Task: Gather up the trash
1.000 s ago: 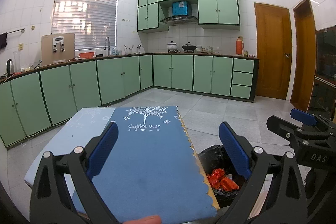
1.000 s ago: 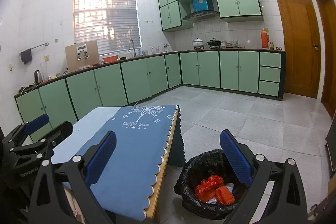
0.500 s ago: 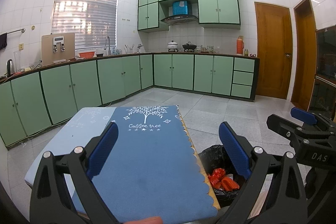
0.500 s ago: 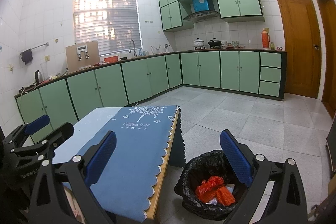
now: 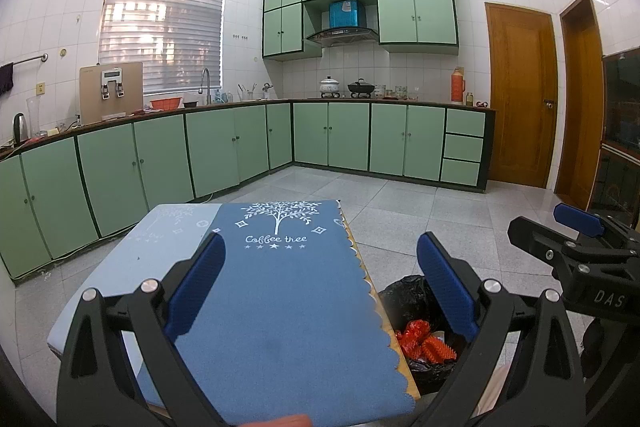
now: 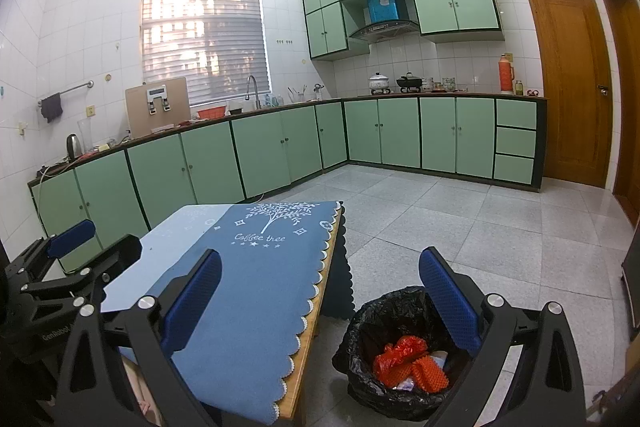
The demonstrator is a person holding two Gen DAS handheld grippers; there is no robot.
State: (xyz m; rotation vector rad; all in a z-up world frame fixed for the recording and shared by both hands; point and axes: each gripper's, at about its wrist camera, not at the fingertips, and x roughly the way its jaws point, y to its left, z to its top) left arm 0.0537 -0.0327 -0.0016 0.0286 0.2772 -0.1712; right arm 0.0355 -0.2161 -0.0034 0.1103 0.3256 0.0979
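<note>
Kitchen with green cabinets, white tile, grey floor.

Far left: left tool held above the near end of the tabletop, blue pads spread wide, nothing between them. Beneath it, a blue cloth printed "Coffee tree", bare of any visible litter from this angle.

Centre: scalloped cloth edge and the tabletop's right wooden rim, with open floor beyond.

Right: right tool also parted and empty, poised over the gap between tabletop and bin. On the floor just beside the tabletop's near right corner, a bin lined with a black bag, already holding red crumpled wrappers, an orange mesh piece and some pale scraps.

Judged near completion: trash appears gathered in the bag, none seen on cloth or floor. Worth sweeping both cameras over the hidden near edge and under the tabletop before finishing. If bagging up comes next, best to pinch the loose black rim at opposite sides, one tool each, and lift straight up and slowly; thin film likely to slip or tear, so grab a gathered fold rather than a single layer, and keep clear of the cloth's hanging edge.
</note>
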